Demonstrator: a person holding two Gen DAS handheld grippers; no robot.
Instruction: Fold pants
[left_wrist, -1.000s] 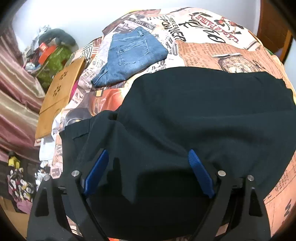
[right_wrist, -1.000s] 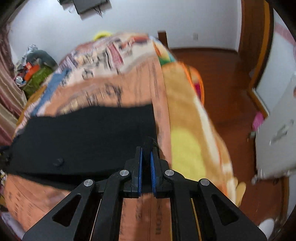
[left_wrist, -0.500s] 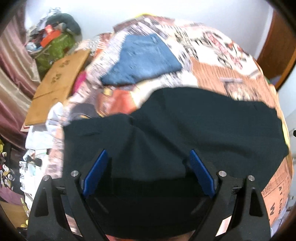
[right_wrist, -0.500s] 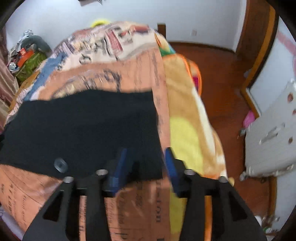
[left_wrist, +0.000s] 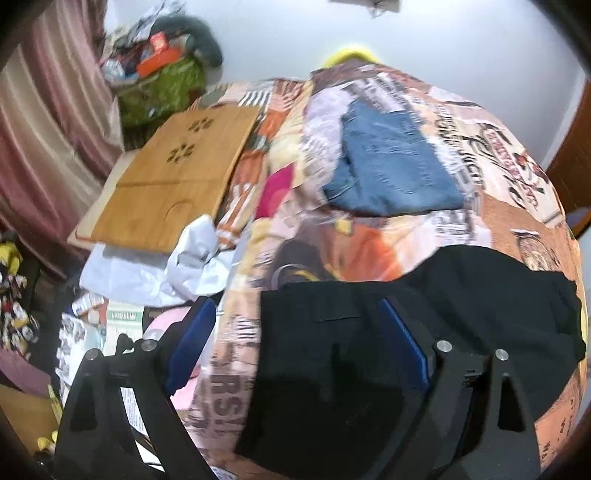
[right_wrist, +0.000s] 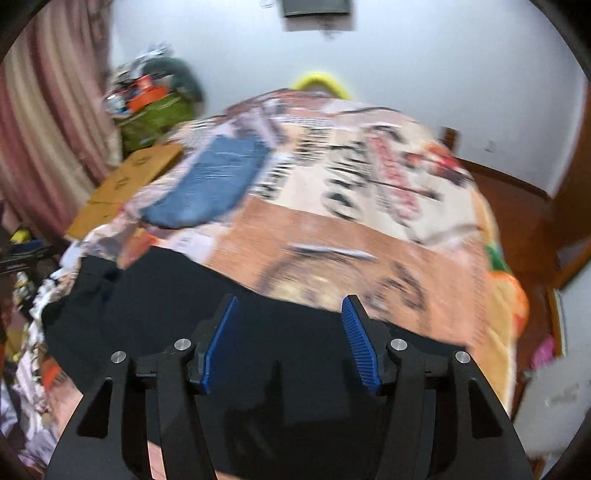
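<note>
Tools (left_wrist: 299, 343) (right_wrist: 290, 339) agape above black pants (left_wrist: 480, 295).

Bare bedspread (right_wrist: 332, 236) lies open beyond the black pants (right_wrist: 177, 314); folded jeans (left_wrist: 391, 173) occupy its far-left part.

White wall (right_wrist: 424, 55), pinkish curtains (left_wrist: 44, 122) on the left, wood floor (right_wrist: 517, 206), newspaper-print bed cover (right_wrist: 332, 236), pretty cluttered corner.
</note>
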